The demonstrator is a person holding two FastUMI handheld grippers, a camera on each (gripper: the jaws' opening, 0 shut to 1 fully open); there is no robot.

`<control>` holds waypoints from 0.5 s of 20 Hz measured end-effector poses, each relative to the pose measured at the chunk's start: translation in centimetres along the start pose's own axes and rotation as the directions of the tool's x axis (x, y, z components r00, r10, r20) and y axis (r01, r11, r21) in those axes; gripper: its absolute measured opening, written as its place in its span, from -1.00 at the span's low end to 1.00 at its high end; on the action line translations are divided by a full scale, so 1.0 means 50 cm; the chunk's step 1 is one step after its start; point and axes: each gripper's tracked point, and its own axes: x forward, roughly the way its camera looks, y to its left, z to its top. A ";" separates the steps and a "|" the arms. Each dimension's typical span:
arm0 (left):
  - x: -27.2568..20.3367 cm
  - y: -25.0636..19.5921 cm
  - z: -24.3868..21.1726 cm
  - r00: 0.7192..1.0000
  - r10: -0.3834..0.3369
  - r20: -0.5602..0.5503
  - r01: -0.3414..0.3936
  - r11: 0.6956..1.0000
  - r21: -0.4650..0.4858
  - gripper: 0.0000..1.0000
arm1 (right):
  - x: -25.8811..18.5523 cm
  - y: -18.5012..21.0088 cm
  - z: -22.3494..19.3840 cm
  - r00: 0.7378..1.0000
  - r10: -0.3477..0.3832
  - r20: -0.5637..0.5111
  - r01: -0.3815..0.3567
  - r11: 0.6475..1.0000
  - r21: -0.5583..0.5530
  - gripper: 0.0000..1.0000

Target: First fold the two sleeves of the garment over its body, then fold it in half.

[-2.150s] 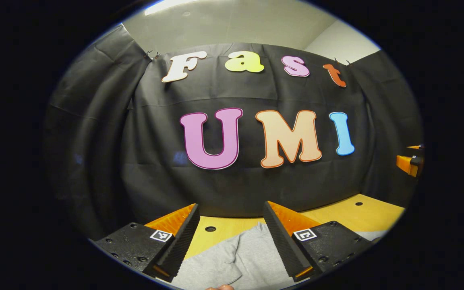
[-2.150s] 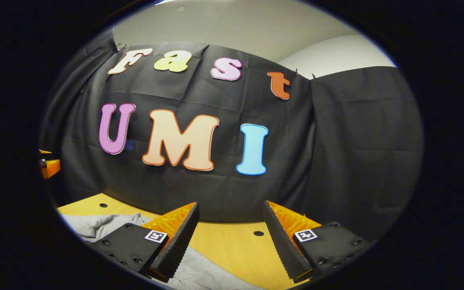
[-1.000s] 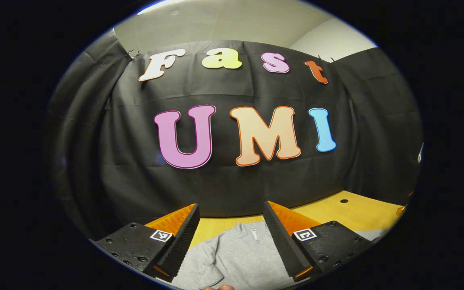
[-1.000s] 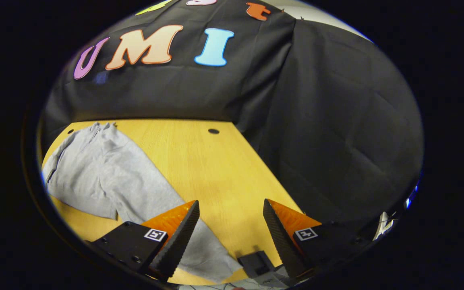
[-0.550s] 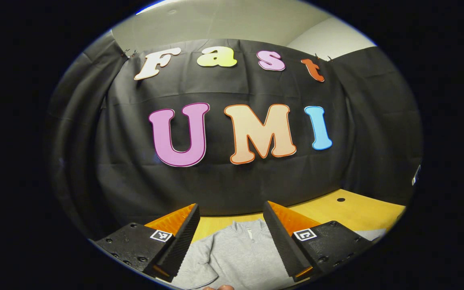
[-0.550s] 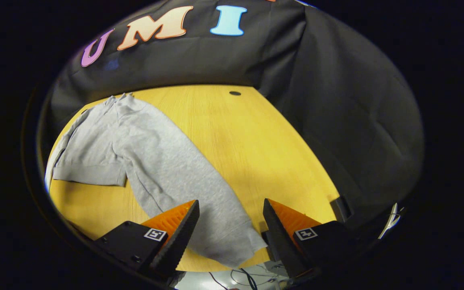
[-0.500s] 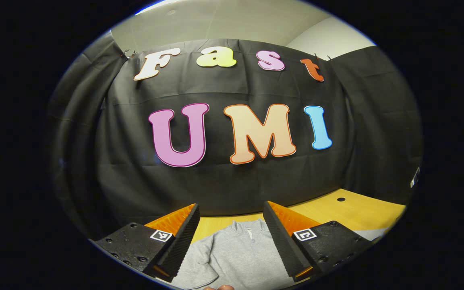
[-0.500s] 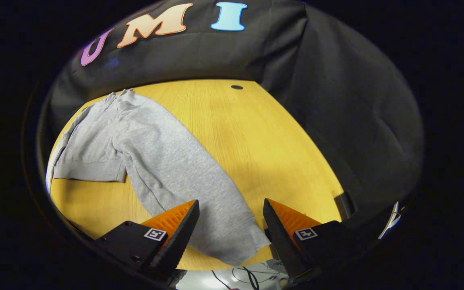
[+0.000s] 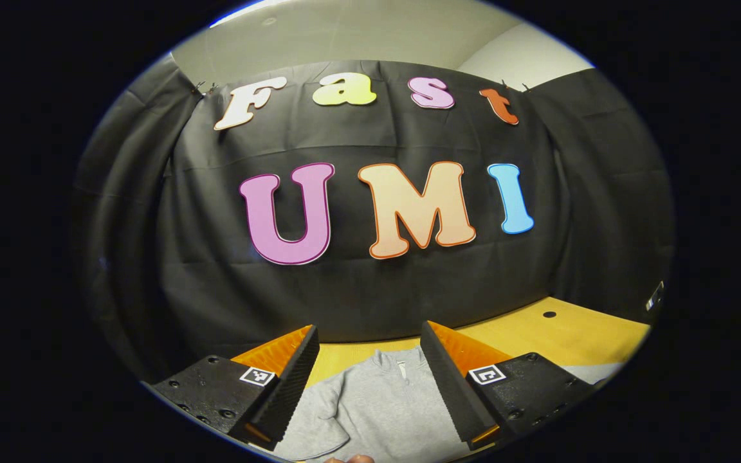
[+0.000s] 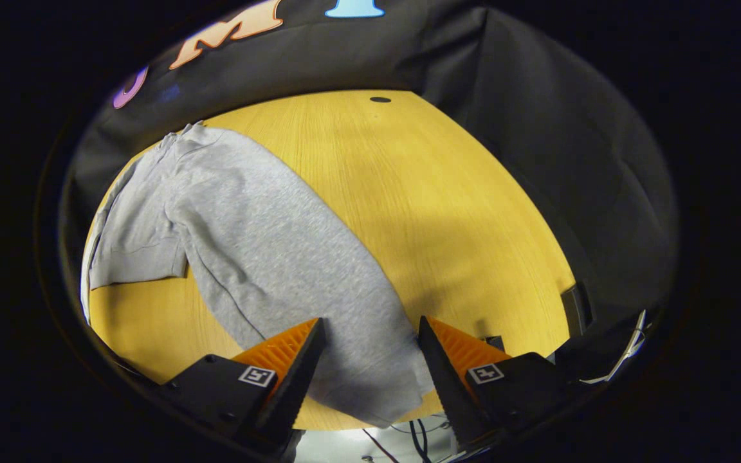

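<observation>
On the yellow wooden table (image 10: 448,193) lies a grey sweatshirt (image 10: 267,257), soft and flecked like fleece, spread flat with its collar toward the black cloth wall (image 10: 538,128). Seen from the right gripper view, one long sleeve (image 10: 319,302) runs from the shoulder down toward the near edge of the table, and its ribbed cuff end sits between the two fingers of the right gripper (image 10: 369,360). Those fingers are toothed wedges, standing apart with the sleeve showing in the gap; I cannot tell whether they touch the fabric. Each finger's dark mount carries a small square black-and-white marker; its pattern is no writing I can read. The sweatshirt's ribbed hem (image 10: 139,270) lies off to the left, flat on the wood. A small dark round hole (image 10: 380,99) sits in the tabletop near the far edge, and loose cables (image 10: 621,360) hang past the table's corner.

From the left gripper view, the left gripper (image 9: 368,370) is level and faces the wall, its ridged fingers spread wide with nothing between them. Below and beyond them lies the sweatshirt (image 9: 377,405), showing its stand-up collar with a short zip (image 9: 401,368) and a rounded fold of sleeve (image 9: 319,431) on the left. The table (image 9: 570,328) stretches away to the right.
</observation>
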 end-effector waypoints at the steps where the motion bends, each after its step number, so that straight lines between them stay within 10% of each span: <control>1: 0.000 -0.004 0.001 1.000 0.002 0.001 -0.002 1.000 0.001 0.85 | 0.004 0.007 -0.005 1.000 0.022 -0.019 -0.022 1.000 0.002 0.76; 6: -0.004 -0.035 0.005 1.000 0.023 0.002 -0.023 1.000 -0.012 0.86 | 0.004 0.046 -0.009 0.991 0.126 -0.050 -0.127 0.992 -0.006 -0.61; 10: -0.017 -0.046 0.003 0.998 0.063 -0.003 -0.063 0.998 -0.002 0.87 | -0.005 0.058 0.001 0.984 0.176 -0.041 -0.176 0.984 0.013 -0.90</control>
